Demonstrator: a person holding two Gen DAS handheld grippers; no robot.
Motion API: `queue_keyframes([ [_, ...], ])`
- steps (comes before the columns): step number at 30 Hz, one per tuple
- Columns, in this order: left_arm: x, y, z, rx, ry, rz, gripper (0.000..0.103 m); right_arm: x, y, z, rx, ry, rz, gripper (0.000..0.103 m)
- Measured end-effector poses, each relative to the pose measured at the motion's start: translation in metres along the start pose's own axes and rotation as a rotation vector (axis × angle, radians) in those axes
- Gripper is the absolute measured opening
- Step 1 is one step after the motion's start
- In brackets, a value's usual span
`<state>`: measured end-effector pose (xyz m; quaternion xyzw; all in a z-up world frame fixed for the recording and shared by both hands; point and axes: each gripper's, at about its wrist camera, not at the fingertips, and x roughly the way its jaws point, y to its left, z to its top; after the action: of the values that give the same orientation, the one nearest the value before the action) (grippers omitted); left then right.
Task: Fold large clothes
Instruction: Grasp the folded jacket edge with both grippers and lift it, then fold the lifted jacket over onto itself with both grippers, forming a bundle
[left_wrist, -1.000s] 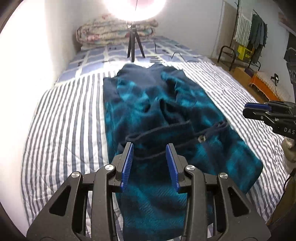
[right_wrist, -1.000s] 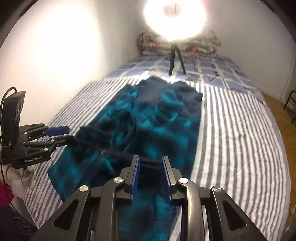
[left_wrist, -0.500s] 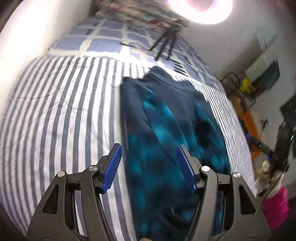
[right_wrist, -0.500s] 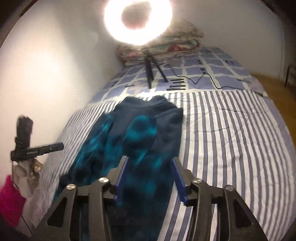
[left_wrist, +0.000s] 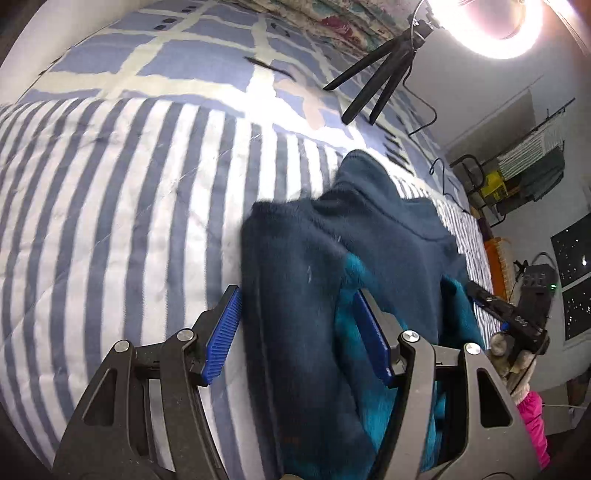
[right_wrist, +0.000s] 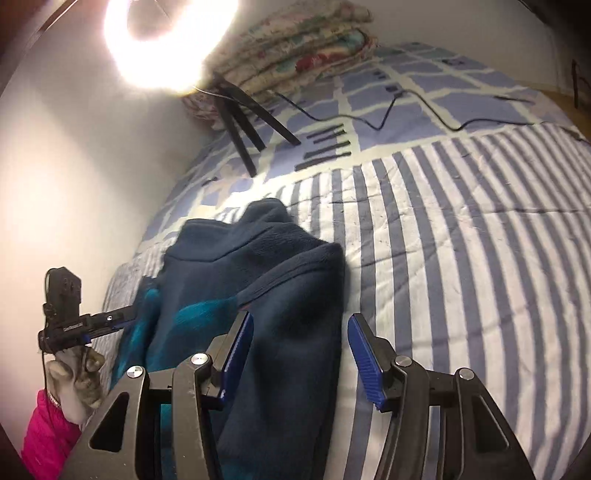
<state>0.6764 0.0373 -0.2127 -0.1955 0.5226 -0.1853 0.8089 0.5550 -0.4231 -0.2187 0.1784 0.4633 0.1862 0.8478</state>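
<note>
Both grippers, left gripper (left_wrist: 297, 334) and right gripper (right_wrist: 301, 360), hover with fingers spread over the fleece jacket (left_wrist: 332, 280) lying mid-bed on the striped quilt (left_wrist: 110, 206), soft, floppy, probably best pinched at its far shoulder corners.

black grippers | blue ribbed fingers (left_wrist: 223, 332) | pink sleeve (right_wrist: 44, 432) | grey glove (right_wrist: 75, 384)

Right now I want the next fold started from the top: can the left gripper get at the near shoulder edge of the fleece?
Probably yes. The left gripper hovers open over the fleece, its shoulder edge lying between the pads with nothing on top; only the striped bedding lies beside it.
</note>
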Motion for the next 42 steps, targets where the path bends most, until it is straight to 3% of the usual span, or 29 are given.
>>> queue_keyframes([
  [3,0.01,-0.006,0.009,0.033,-0.008,-0.004,0.058,0.013,-0.001,0.007,-0.003,-0.001,0.013,0.057],
  [4,0.013,-0.009,0.011,0.048,-0.005,0.001,0.038,0.015,0.001,0.008,-0.012,-0.001,0.022,0.049],
  [5,0.017,-0.013,0.011,0.072,0.0,0.015,0.016,0.018,0.002,0.01,-0.021,0.012,0.033,0.029],
  [7,0.019,-0.023,0.007,0.125,-0.014,0.03,0.009,0.02,0.007,0.01,-0.046,0.024,0.029,0.013],
  [11,0.008,-0.037,0.002,0.173,-0.071,0.042,0.007,0.009,0.025,0.01,-0.143,-0.017,-0.013,0.009],
  [16,-0.037,-0.054,-0.006,0.211,-0.164,0.038,0.007,-0.03,0.043,0.013,-0.192,-0.083,0.016,0.008],
  [23,-0.103,-0.092,-0.046,0.32,-0.233,0.069,0.007,-0.093,0.082,-0.006,-0.281,-0.146,0.028,0.008],
  [32,-0.177,-0.128,-0.146,0.41,-0.243,0.067,0.007,-0.178,0.11,-0.089,-0.315,-0.146,0.047,0.008],
  [42,-0.189,-0.117,-0.249,0.417,-0.164,0.129,0.006,-0.206,0.112,-0.198,-0.349,-0.03,-0.024,0.008],
])
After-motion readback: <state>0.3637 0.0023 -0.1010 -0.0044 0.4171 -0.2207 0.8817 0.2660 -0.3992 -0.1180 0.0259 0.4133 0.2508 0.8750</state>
